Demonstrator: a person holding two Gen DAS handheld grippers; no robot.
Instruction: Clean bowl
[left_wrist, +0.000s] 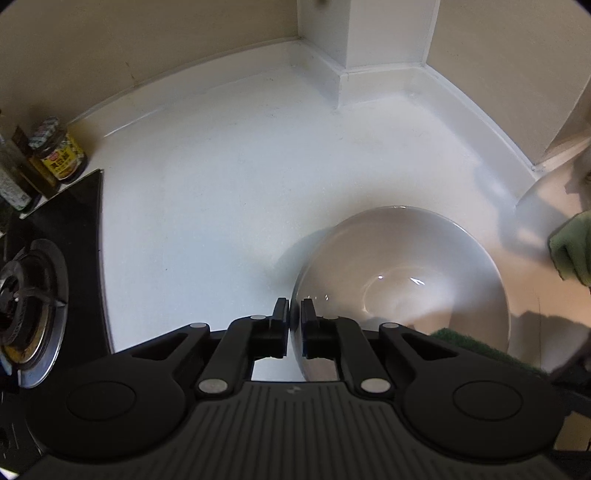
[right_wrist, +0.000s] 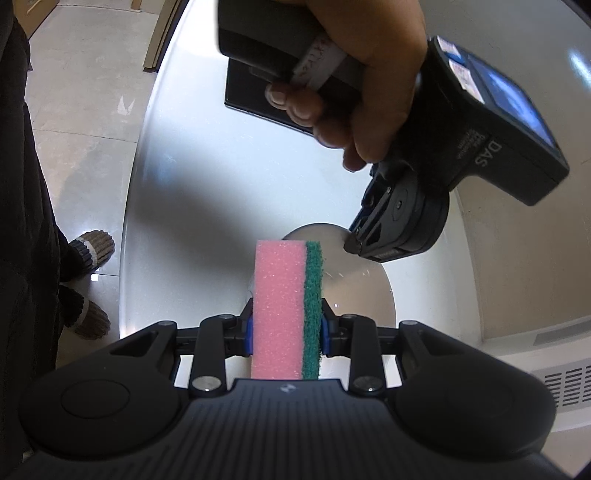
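A white bowl (left_wrist: 402, 280) rests on the white counter (left_wrist: 221, 184). My left gripper (left_wrist: 294, 314) is shut on the bowl's near rim, one finger outside and one inside. My right gripper (right_wrist: 286, 332) is shut on a pink sponge with a green scouring side (right_wrist: 284, 310) and holds it upright over the bowl (right_wrist: 354, 284). The left gripper (right_wrist: 351, 245) shows in the right wrist view, pinching the far rim of the bowl. The sponge's green side (left_wrist: 570, 251) shows at the right edge of the left wrist view.
A gas burner (left_wrist: 29, 314) on a black hob is at the left, with a jar (left_wrist: 59, 151) and bottles behind it. A wall corner post (left_wrist: 347, 48) stands at the back. The counter's front edge and tiled floor (right_wrist: 85, 110) lie to the left in the right wrist view.
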